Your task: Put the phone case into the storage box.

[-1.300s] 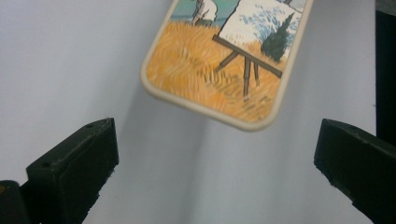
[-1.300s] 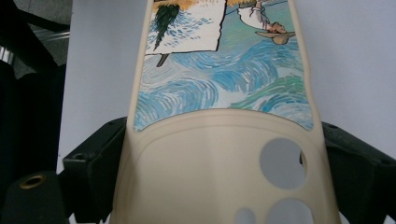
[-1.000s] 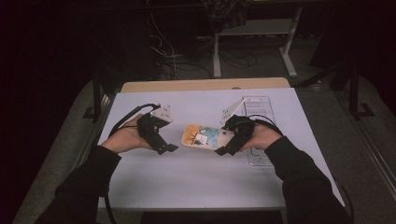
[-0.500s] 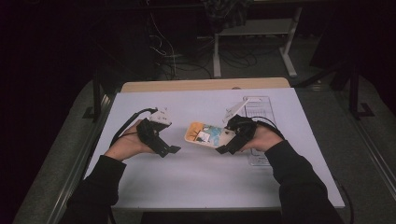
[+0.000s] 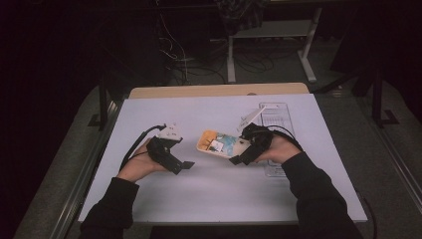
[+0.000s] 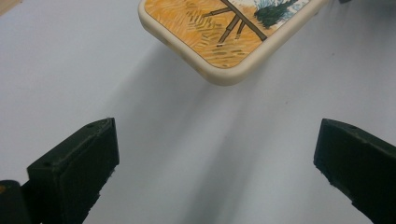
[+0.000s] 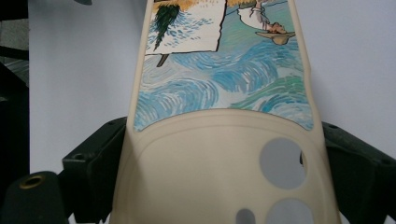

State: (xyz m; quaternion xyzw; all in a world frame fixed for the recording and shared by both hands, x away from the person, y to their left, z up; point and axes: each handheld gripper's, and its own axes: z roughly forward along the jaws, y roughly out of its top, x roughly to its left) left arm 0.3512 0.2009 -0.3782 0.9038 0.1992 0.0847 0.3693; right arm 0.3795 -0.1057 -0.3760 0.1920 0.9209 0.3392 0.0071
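A cream phone case [image 5: 218,143] printed with an orange and blue painting is held just above the white table, camera cutouts toward the right hand. My right gripper [image 5: 240,151] is shut on its cutout end; in the right gripper view the case [image 7: 224,93] runs away from me between the black fingers [image 7: 93,163]. My left gripper [image 5: 186,165] stands open just left of the case's orange end. In the left gripper view that rounded corner [image 6: 224,42] hangs ahead of the wide gap of my left gripper [image 6: 217,144], which touches nothing.
A clear plastic tray [image 5: 276,122] lies on the white table surface [image 5: 214,194] behind and under the right hand. A wooden edge [image 5: 219,90] borders the far side. Cables and desk legs [image 5: 231,55] stand on the dark floor beyond.
The left hand and its gripper have drifted slightly nearer the person and toward the case. The right gripper keeps the case in about the same place.
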